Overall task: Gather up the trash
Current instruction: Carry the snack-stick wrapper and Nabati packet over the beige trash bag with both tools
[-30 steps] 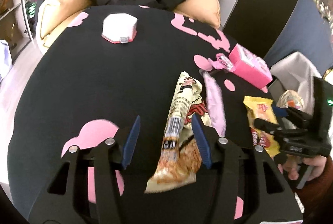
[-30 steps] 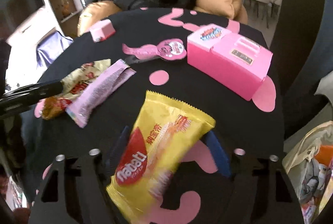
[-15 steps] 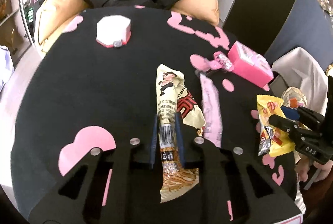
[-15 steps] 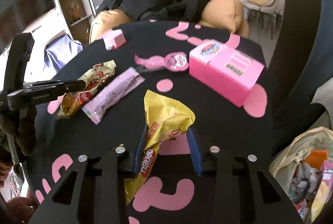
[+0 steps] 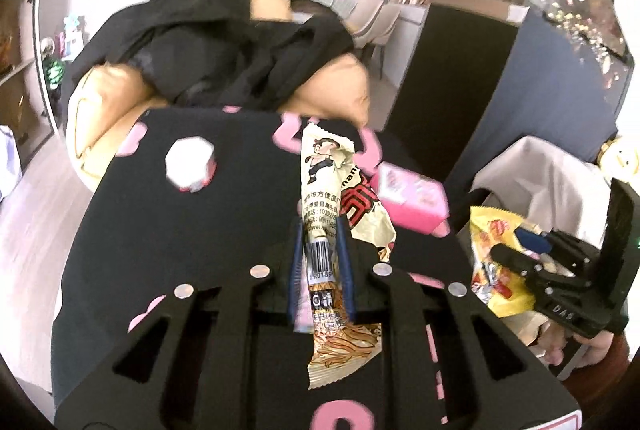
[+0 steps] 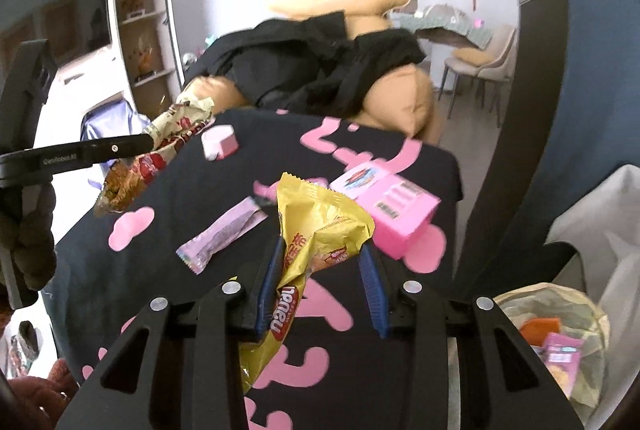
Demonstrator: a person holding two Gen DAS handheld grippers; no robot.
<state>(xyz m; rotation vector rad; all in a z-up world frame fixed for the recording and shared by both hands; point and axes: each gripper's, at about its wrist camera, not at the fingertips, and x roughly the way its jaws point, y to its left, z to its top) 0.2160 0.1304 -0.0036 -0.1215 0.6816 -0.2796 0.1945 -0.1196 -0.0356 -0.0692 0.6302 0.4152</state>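
My left gripper (image 5: 320, 230) is shut on a cream noodle-snack wrapper (image 5: 326, 186) and holds it lifted above the black table (image 5: 160, 238). It also shows in the right wrist view (image 6: 168, 134). My right gripper (image 6: 320, 250) is shut on a yellow wafer wrapper (image 6: 320, 226), also lifted; it shows in the left wrist view (image 5: 490, 262). A pale purple wrapper (image 6: 220, 234) lies flat on the table. A trash bag (image 6: 560, 342) with wrappers inside hangs at the table's right.
A pink box (image 6: 388, 206) lies on the table behind the yellow wrapper. A small white and pink hexagonal box (image 5: 190, 164) sits at the far left. Tan cushions with black clothing (image 5: 224, 62) lie beyond the table. A dark partition (image 5: 520, 102) stands right.
Both grippers closed on their wrappers and lifted them off the table. The purple wrapper stayed on the table.
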